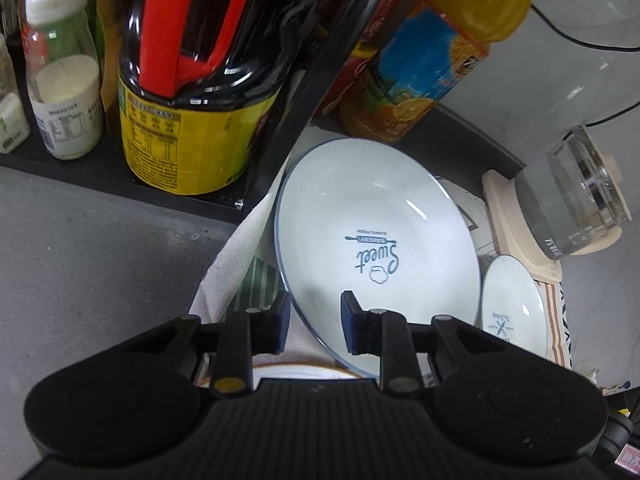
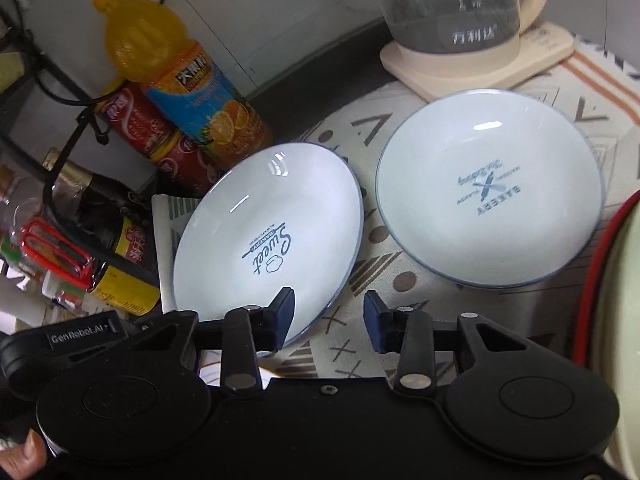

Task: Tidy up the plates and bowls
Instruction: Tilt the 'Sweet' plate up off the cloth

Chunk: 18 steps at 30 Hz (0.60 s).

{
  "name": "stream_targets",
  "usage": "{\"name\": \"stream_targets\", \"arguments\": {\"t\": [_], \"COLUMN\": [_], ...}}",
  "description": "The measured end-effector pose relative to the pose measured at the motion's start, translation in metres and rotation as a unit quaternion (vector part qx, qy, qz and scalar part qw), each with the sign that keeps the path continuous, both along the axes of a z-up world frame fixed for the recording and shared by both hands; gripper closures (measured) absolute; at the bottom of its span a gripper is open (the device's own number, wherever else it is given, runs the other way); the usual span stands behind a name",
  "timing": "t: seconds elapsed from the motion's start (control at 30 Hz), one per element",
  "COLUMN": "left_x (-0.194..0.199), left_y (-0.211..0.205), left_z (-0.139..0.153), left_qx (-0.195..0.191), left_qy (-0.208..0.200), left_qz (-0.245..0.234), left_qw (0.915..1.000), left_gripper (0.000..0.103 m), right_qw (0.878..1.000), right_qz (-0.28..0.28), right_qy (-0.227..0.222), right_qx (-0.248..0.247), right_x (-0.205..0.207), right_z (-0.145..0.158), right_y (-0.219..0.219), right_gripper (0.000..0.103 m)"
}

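Covering the table [image 2: 400, 264] is a patterned cloth [image 2: 360, 280], with a black rack [image 1: 120, 168] of bottles along the back. Both grippers tilt steeply down at one white plate printed "Sweet" [image 2: 264, 240]. The left gripper [image 1: 314, 320] straddles its near rim, jaws narrowed but apart, not visibly pressing. The right gripper [image 2: 330, 320] has one finger over the plate's edge and one over cloth, jaws apart. A second plate [image 2: 488, 200] lies beside it, empty. A glass kettle [image 2: 452, 8] stands behind.
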<state>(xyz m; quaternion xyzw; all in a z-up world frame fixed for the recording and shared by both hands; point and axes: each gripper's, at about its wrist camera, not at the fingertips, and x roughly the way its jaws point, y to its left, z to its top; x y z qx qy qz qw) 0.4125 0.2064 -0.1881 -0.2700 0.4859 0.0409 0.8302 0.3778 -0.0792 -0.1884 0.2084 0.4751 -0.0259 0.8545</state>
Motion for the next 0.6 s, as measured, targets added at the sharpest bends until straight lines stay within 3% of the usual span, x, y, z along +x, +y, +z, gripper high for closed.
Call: {"name": "stream_targets", "arguments": {"t": [0.23,0.3,0.53,0.6], "left_x": [0.008,0.008,0.012,0.011], "left_y": [-0.001,-0.002,-0.005,-0.005], "left_z": [-0.023,-0.025,-0.033,-0.032], "left_qx": [-0.009,-0.009,-0.011,-0.013], "left_qy": [0.016,0.012,0.008,0.007], "left_qz": [-0.002,-0.005,-0.005,-0.006], "left_qw": [0.9998,0.9999,0.9999,0.9999], "left_gripper": [0.087,0.087,0.089,0.09], "right_qw": [1.0,1.0,0.999,0.998], "right_qz": [-0.012,-0.014,-0.024,-0.029], "right_qy": [0.013,0.017,0.02,0.017], "right_qx": [0.001,0.009,0.037,0.048], "right_x": [0.013,0.013,0.016,0.017], "right_z": [-0.021,-0.027,-0.041,-0.045], "right_y": [-0.001,-0.002,-0.005,-0.006], "right_gripper": [0.072,0.077,0.078,0.082]}}
